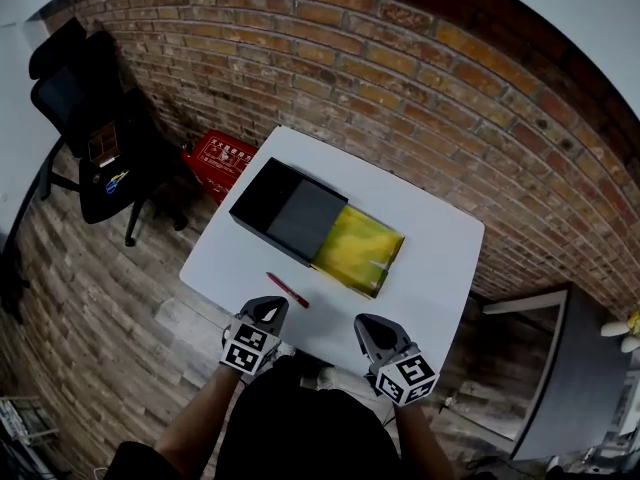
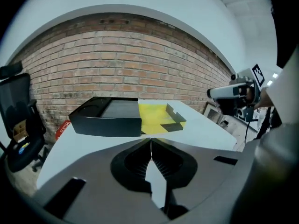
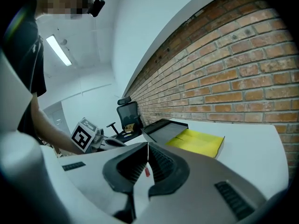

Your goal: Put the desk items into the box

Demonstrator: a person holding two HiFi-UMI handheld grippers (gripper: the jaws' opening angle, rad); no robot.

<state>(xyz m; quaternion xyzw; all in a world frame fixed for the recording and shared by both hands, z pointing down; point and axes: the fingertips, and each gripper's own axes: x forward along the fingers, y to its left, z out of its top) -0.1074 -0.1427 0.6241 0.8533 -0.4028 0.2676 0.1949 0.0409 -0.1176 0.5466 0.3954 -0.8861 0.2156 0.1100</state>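
Note:
A black box [image 1: 283,209] lies on the white table [image 1: 440,248], its yellow drawer [image 1: 358,247] slid out to the right and nothing in it. A red pen [image 1: 287,290] rests near the table's front edge, just ahead of my left gripper [image 1: 267,308]. My right gripper [image 1: 369,324] hovers at the front edge, to the right of the pen. Both are shut, with nothing held. The left gripper view has its jaws [image 2: 150,139] closed in front of the box [image 2: 108,116] and drawer [image 2: 158,118]. Through the closed right gripper [image 3: 148,145] a bit of the pen [image 3: 147,171] shows.
A black office chair [image 1: 95,133] and a red basket [image 1: 221,158] stand on the floor left of the table. A brick wall [image 1: 400,78] runs behind it. A grey cabinet [image 1: 565,368] stands at the right.

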